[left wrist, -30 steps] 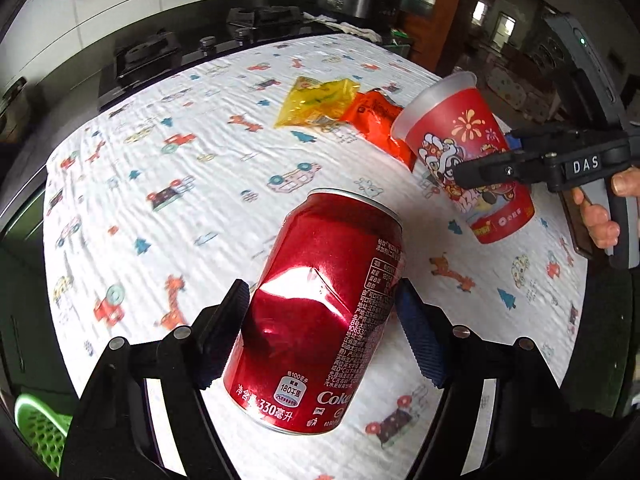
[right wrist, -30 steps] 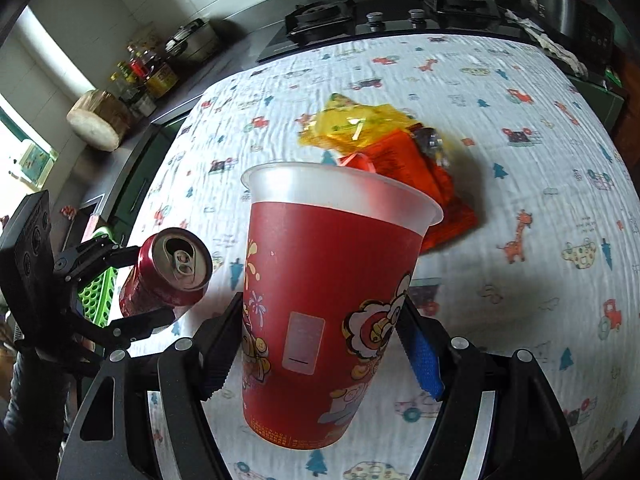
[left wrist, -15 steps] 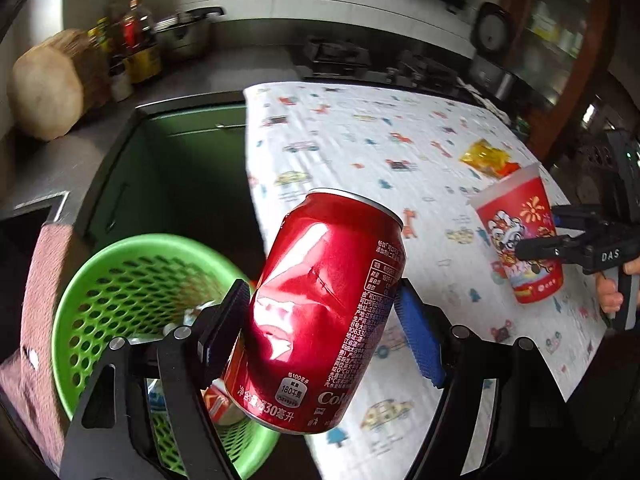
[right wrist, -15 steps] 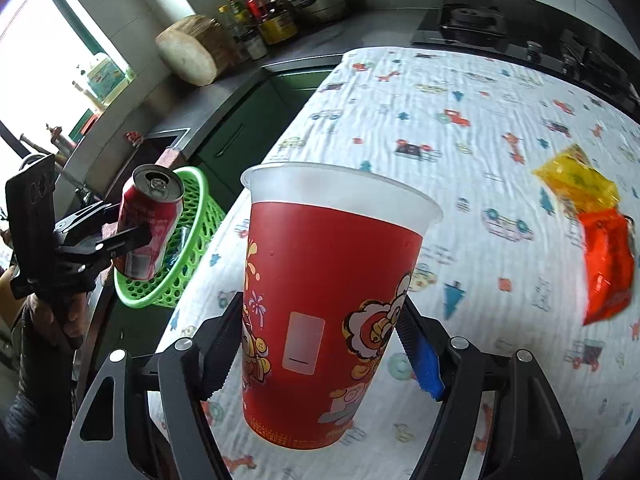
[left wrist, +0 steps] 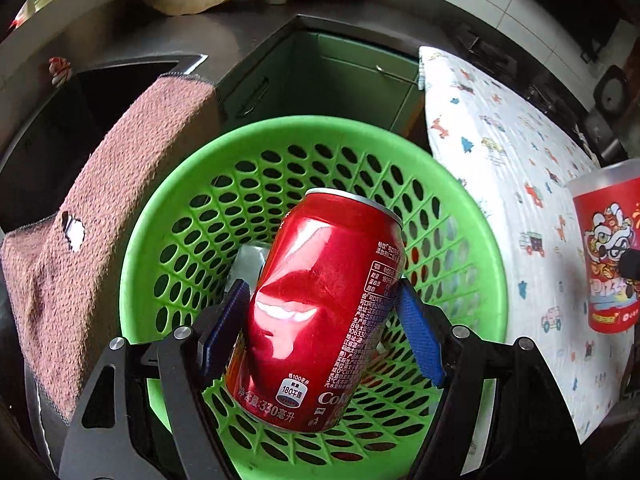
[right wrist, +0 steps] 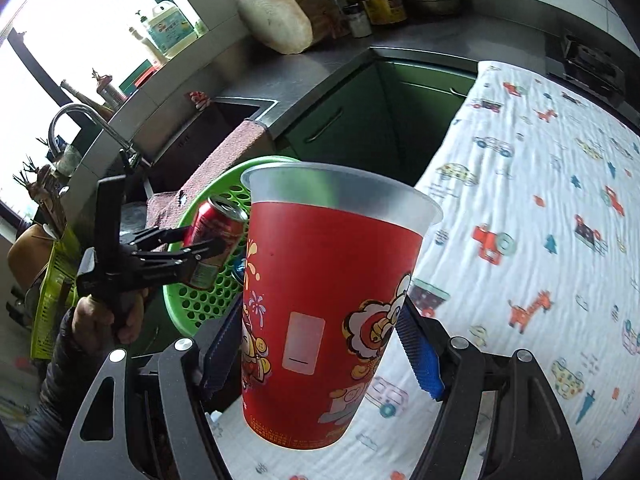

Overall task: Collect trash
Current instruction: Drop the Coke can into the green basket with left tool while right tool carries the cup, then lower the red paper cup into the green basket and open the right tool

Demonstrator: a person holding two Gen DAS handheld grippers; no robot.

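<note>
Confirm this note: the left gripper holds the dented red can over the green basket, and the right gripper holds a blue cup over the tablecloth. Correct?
One error: the cup is red with a frosted rim, not blue, as the right wrist view shows. The left gripper does hold the dented red can over the green basket, and the right gripper holds the cup over the tablecloth.

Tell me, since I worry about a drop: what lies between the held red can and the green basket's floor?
Mostly open air. The left wrist view shows the red can hanging over the green basket, with a silvery item already lying inside.
</note>
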